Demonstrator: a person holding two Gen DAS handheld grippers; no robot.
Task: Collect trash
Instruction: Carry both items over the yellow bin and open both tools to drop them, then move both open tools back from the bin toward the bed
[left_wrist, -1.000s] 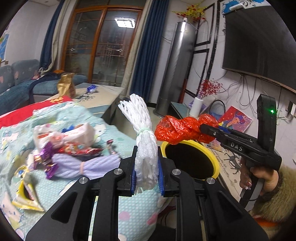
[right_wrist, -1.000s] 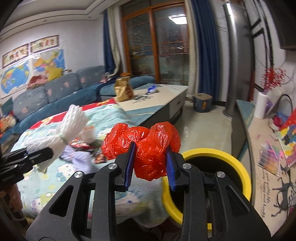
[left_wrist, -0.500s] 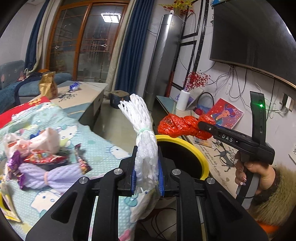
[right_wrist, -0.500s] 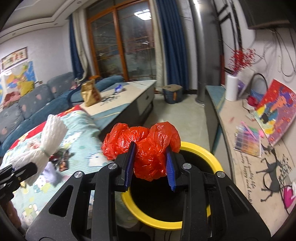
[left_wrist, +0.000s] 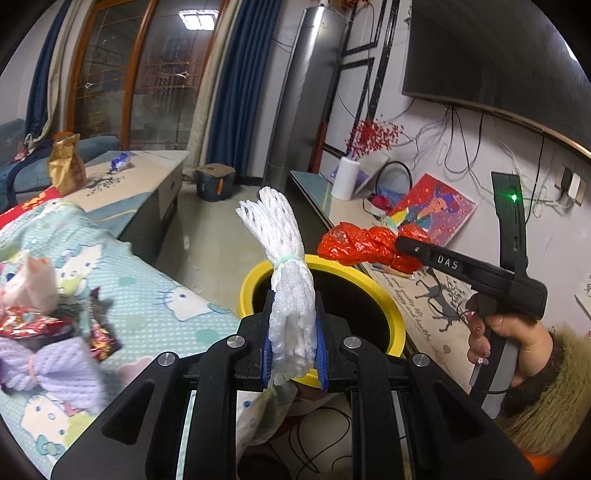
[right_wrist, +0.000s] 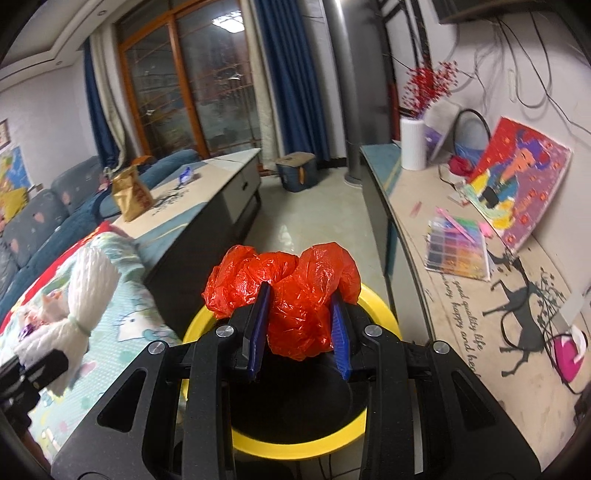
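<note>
My left gripper is shut on a white foam net bundle, held upright at the near rim of the yellow-rimmed trash bin. My right gripper is shut on a crumpled red plastic bag, right above the bin. In the left wrist view the red bag hangs over the bin's far rim, with the right gripper coming in from the right. The foam net also shows in the right wrist view, at the left.
A bed with a cartoon-cat sheet lies left of the bin, with a purple foam net and candy wrappers on it. A low cabinet with paintings runs along the right. A coffee table stands behind.
Both grippers have swung right from the bed toward the bin. The red bag now sits over the bin opening, and the foam net has reached its near rim.
</note>
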